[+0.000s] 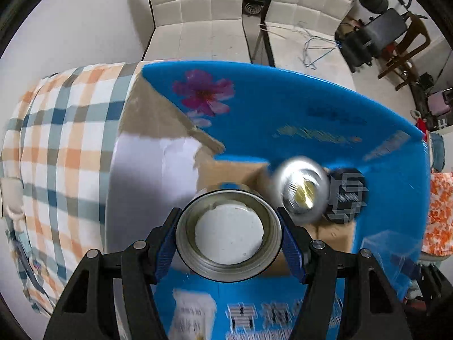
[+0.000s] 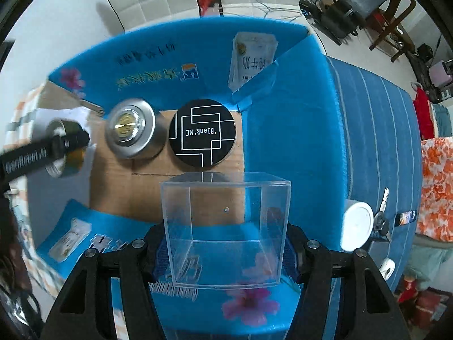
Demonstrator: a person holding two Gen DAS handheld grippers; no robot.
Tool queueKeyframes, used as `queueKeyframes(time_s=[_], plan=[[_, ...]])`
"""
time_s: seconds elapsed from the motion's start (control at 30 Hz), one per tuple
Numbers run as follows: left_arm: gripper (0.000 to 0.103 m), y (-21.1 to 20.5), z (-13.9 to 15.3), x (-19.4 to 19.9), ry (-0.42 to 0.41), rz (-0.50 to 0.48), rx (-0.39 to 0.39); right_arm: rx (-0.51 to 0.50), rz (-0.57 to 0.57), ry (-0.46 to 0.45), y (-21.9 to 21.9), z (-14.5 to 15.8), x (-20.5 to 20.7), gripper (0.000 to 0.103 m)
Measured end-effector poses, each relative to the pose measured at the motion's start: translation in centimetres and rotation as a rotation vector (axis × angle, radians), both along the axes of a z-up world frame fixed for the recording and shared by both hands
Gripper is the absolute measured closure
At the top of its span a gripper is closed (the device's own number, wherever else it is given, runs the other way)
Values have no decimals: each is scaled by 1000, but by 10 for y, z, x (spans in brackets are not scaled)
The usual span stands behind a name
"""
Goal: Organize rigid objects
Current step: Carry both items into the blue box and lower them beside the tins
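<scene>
1. Presently, at far left: left gripper (image 1: 228, 248), jaws clamped on an open metal tin (image 1: 228, 239), held over the left end of the blue cardboard box (image 2: 288, 130). Not yet set down. In the right wrist view the same tin (image 2: 66, 147) hangs just left of the items already inside.
2. Silver round tin (image 2: 131, 129), brass-coloured centre on its lid, resting on the box's brown floor. Judged placed.
3. Black round tin (image 2: 202, 133), white line pattern, touching or just beside the silver one. Judged placed.
4. Right gripper (image 2: 226, 250), jaws clamped on a clear plastic cube box (image 2: 226, 232), held above the box's near edge. Not yet placed.
5. Outside the box, on the blue striped cloth (image 2: 376, 130) at right: white cylinder (image 2: 357, 225) and a small dark item beside it, too small to identify. Judged remaining.
</scene>
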State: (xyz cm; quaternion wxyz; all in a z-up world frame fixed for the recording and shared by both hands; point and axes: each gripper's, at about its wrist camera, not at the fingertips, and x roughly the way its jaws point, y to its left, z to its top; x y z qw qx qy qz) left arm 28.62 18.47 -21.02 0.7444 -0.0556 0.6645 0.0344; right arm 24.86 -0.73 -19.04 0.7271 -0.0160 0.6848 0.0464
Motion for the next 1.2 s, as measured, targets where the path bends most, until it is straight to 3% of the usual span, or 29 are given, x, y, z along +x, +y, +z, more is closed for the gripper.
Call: queueKeyframes(time_s=[0.4,0.8,1.0,1.07,1.1,1.2], plan=[[40,-13,-30,24,80,-84,99,-51,7,106,23,-45,18,37],[38,-9,-32,34,104,-73,63,-24,-47,141,13,-62,30,37],[28,-10,-24,33,82,-77,73,-8,-35,152,13,-65,29,22],[8,-9,-20,32,67,-67,78,1,-16,142,15,-62,26,11],[0,-8,-17,31,63,-65,68,-6,-10,132,19,-60,23,10],[0,-5,-10,24,47,-58,57,-14,0,105,20,-54,17,9]])
